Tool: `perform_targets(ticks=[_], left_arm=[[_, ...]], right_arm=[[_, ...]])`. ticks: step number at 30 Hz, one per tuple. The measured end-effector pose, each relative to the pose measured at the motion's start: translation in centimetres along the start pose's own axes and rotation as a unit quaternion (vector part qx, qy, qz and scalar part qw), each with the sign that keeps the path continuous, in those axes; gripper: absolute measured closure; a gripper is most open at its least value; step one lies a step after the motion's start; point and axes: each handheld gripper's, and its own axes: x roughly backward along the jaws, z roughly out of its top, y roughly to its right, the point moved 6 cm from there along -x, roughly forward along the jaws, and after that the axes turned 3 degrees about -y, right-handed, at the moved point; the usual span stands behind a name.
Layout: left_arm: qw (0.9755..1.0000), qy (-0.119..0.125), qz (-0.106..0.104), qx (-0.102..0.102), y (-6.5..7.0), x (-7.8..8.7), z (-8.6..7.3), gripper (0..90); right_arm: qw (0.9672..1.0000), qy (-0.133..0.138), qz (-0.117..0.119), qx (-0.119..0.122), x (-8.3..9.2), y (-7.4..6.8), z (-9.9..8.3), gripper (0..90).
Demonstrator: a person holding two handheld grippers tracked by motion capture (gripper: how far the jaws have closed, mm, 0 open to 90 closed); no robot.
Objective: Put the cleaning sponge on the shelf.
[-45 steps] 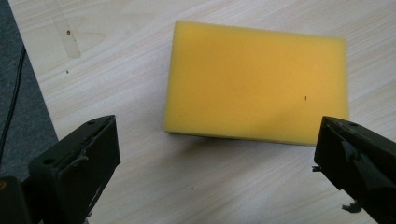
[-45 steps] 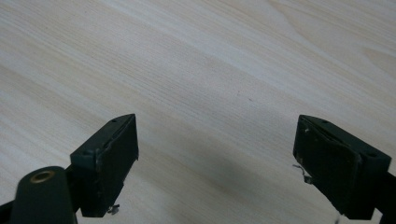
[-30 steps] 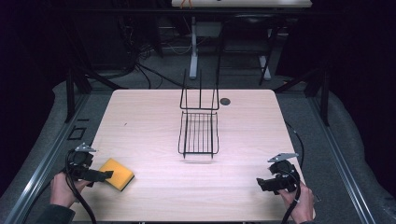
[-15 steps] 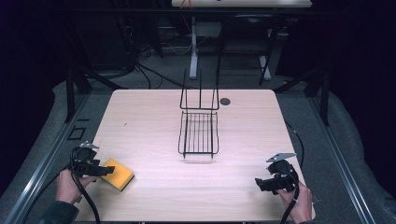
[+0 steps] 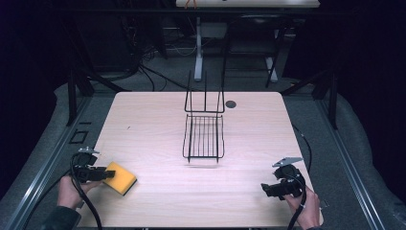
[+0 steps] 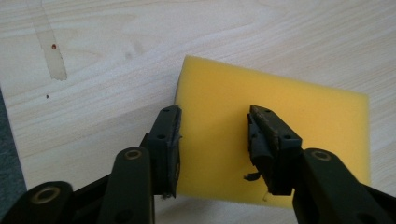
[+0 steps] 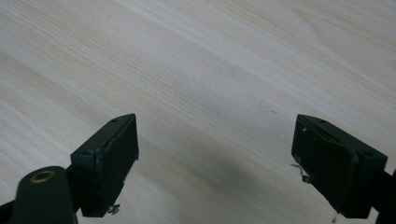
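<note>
From my remote station the table (image 5: pixel 158 120) stood brightly lit from above while the room around it fell into near black. The high view was soft and grainy, fine detail smeared. A faint shadow lay just under the wire rack (image 5: pixel 204 139). Ahead of the left tool (image 6: pixel 212 128), the yellow sponge (image 6: pixel 299 121) was evenly lit and sharp, without glare. Below the right tool (image 7: pixel 215 140), a dim blurred shadow darkened the wood; its near jaws looked slightly soft.
</note>
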Motion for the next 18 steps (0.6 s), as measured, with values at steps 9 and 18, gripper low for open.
perform_targets(ticks=[9,18], left_arm=[[1.0000,0.003,-0.002,-0.006,-0.12,-0.11,0.06,67.5],[0.9999,0.010,-0.002,-0.010,-0.32,-0.04,0.14,76.0]], right_arm=[[1.0000,-0.001,-0.001,0.006,0.28,-0.14,-0.02,14.4],[1.0000,-0.002,-0.001,0.007,0.21,-0.10,-0.03,14.4]])
